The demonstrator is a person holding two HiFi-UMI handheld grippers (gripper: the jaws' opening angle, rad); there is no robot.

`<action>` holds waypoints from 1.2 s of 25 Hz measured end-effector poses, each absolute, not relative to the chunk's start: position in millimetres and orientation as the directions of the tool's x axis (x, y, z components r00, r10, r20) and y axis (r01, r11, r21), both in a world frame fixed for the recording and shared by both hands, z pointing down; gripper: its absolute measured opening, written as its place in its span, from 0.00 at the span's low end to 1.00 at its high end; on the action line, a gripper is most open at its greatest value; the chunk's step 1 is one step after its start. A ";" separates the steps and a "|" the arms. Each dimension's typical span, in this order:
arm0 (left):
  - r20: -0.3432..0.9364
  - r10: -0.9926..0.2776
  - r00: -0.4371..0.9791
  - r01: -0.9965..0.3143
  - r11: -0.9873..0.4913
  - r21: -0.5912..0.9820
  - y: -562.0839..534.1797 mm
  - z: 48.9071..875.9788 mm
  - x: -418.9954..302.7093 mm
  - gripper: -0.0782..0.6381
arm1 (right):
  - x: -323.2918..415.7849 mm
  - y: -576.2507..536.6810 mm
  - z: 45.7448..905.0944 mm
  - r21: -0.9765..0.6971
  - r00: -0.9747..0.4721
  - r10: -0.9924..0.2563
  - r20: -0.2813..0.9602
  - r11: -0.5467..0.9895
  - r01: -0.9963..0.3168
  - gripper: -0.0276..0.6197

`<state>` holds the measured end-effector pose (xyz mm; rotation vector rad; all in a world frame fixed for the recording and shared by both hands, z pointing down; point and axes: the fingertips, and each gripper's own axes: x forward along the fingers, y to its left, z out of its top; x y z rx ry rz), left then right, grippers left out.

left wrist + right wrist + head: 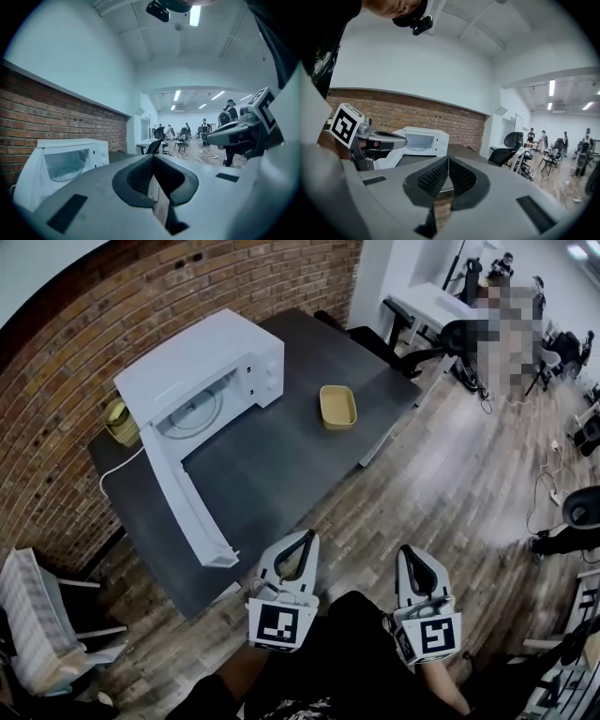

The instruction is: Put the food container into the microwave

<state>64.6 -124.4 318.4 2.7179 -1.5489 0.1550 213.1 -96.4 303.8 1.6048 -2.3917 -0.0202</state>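
Yellow food container [337, 406] near table [281, 460] edge; left hand-held gripper [307, 536], right hand-held gripper [410, 551] both closed.

The food container [337, 406] lies on the table [281, 460] right of the microwave [202, 371]; a basket [120, 421], perhaps, left.

You have even, fairly bright light here: ceiling strip lights [177, 95] glow in both gripper views, and the head view shows only soft, faint shadows on the dark counter [281, 456]. Both gripper views carry a cool bluish cast, bend hard toward the edges and fall to black in the corners. Up close, your left hand-held gripper [153, 159] and right hand-held gripper [448, 161] look soft; the far room reads sharper.
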 end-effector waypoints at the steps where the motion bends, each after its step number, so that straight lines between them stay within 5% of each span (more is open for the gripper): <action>1: 0.092 -0.851 0.517 -0.852 -0.522 -0.041 -125.8 318.0 69.8 0.12 | 221.0 -96.6 304.7 0.152 -0.338 -0.916 0.214 0.373 -0.915 0.14; 30: 0.229 -0.923 0.308 -0.940 -0.332 -0.075 -193.4 352.2 31.3 0.12 | 177.2 -225.8 362.8 -0.004 -0.552 -0.735 0.394 0.599 -0.801 0.14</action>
